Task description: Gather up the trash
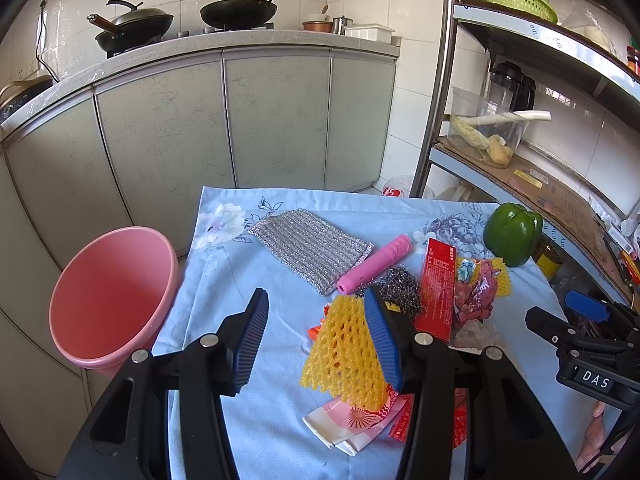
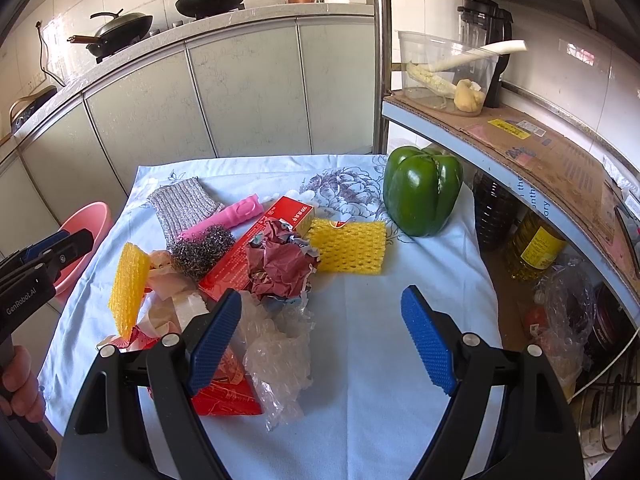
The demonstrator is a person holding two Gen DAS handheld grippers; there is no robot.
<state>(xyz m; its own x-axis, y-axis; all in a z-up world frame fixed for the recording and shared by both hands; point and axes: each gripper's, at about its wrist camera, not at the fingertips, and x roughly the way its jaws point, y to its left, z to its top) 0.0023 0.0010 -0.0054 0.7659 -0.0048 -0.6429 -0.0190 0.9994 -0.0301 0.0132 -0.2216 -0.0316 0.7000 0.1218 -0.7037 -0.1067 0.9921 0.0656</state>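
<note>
From the left wrist, the left claw [image 1: 316, 336] stands wide with nothing between its pads, poised over the cloth-covered counter [image 1: 224, 264]. Its right pad sits in front of a yellow foam net [image 1: 344, 356], though whether it touches the net I cannot tell. The pink bucket [image 1: 108, 300] waits just beside the counter's left edge, probably so trash can be dropped straight in. Further back lie one silver scouring cloth [image 1: 308, 248], one pink tube [image 1: 374, 264], one steel wool ball [image 1: 400, 286], one long red box [image 1: 436, 288] and one green pepper [image 1: 513, 234].

From the right wrist, the right claw [image 2: 322, 340] also gapes wide and empty, over clear crumpled plastic [image 2: 280, 356]. Two yellow foam nets show here, the second foam net [image 2: 348, 246] lying flat near the pepper. One crumpled dark-red wrapper [image 2: 280, 266] tops the heap mid-counter.
</note>
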